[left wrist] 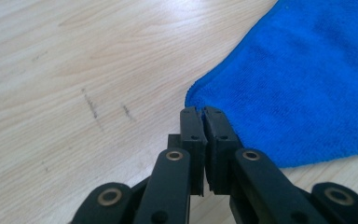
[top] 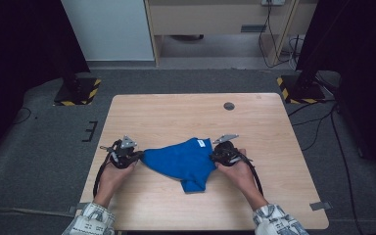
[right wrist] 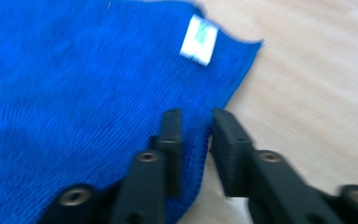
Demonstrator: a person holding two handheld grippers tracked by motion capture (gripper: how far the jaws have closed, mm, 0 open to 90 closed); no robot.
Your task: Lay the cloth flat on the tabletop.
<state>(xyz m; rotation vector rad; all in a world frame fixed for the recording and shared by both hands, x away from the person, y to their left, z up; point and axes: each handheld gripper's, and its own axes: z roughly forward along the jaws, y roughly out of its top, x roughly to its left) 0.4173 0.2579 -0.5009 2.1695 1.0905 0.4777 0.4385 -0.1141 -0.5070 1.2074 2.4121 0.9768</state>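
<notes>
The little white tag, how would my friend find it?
Look at the wooden table, then at the blue cloth lying between the two grippers. Near the cloth's far corner, by the right gripper, sits the white tag, the only white patch on all that blue.

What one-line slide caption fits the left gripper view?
Left gripper, jaws closed, at the corner of a blue cloth lying on a wooden table.

One blue cloth (top: 181, 161) with one white label (top: 201, 143) lies on one wooden counter (top: 176, 115); two tools: left tool (top: 138, 155), right tool (top: 214, 155).
</notes>
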